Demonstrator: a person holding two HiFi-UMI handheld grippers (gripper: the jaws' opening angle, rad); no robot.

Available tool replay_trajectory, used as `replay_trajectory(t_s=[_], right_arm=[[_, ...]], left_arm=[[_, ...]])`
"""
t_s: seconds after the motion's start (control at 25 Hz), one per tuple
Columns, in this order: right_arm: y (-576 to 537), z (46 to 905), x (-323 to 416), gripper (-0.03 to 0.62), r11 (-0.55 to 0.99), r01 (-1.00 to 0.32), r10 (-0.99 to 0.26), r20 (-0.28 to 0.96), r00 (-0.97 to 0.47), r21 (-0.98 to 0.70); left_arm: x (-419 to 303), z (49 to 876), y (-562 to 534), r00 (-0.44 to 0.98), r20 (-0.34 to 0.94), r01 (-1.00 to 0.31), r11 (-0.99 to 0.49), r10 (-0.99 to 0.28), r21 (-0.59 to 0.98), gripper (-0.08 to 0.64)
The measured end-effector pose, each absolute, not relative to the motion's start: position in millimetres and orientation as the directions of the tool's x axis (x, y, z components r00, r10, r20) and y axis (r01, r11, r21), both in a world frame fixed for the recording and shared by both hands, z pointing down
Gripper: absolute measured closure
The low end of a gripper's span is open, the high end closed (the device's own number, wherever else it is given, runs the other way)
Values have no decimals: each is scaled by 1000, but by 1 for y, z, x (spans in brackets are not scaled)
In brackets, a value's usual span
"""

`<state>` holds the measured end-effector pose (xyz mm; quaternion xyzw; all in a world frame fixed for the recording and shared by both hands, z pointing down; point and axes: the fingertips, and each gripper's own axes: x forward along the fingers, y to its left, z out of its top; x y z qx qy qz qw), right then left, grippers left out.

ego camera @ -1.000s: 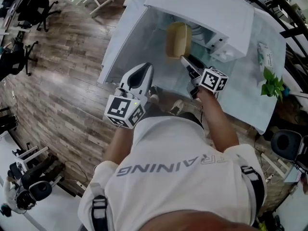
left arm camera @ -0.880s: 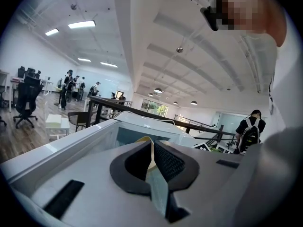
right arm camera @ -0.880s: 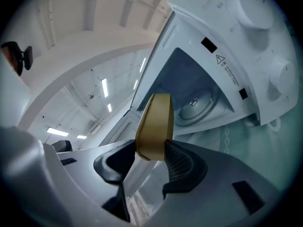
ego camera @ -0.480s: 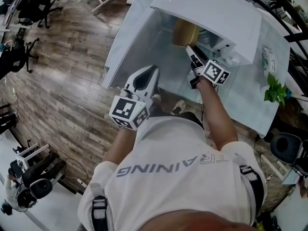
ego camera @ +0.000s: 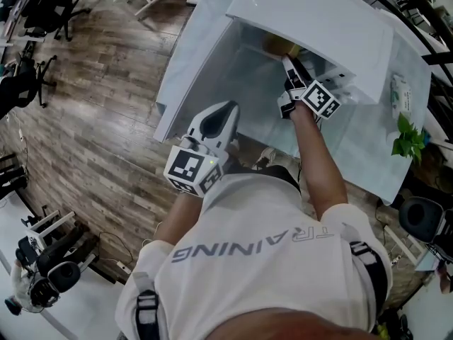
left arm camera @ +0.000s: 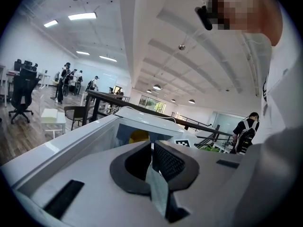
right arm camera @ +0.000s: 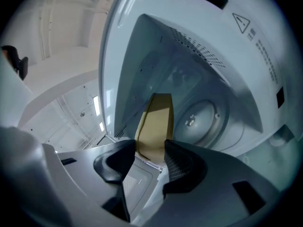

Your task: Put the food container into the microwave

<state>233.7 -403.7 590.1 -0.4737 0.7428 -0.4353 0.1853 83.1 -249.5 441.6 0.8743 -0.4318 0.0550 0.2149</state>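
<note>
Left tongs (ego camera: 224, 112) are nearest, just ahead of the person's white shirt (ego camera: 248, 253). Their pads are closed together with nothing between them. They hang beside the open microwave door (ego camera: 180, 83).

Right tongs (ego camera: 290, 66) are at 1 o'clock from the left pair, reaching into the white microwave (ego camera: 318, 20) on the pale bench (ego camera: 368, 147). They are clamped on the tan food container (ego camera: 278, 46), which is held on edge. The container is inside the cavity mouth, mostly hidden under the microwave's top.

In the right gripper view, the turntable (right arm camera: 201, 119) lies beyond the container at 2 o'clock.

A green plant (ego camera: 409, 137) is at 3 o'clock on the bench edge.
</note>
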Motion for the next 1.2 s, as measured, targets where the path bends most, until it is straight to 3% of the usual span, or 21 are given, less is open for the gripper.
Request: replay_trajectory(t_s=[0.72,1.2], right_arm=[[-453,610,251,383,79,-514,-943,104,-317,-854],[-454,609,246,365,98,-632,-934,148,-324,-769]], left_arm=[[92,452,-254,662,281,-746,-574,-695,338,515],[82,451,-263,655,270,-749,-562,-705,351,515]])
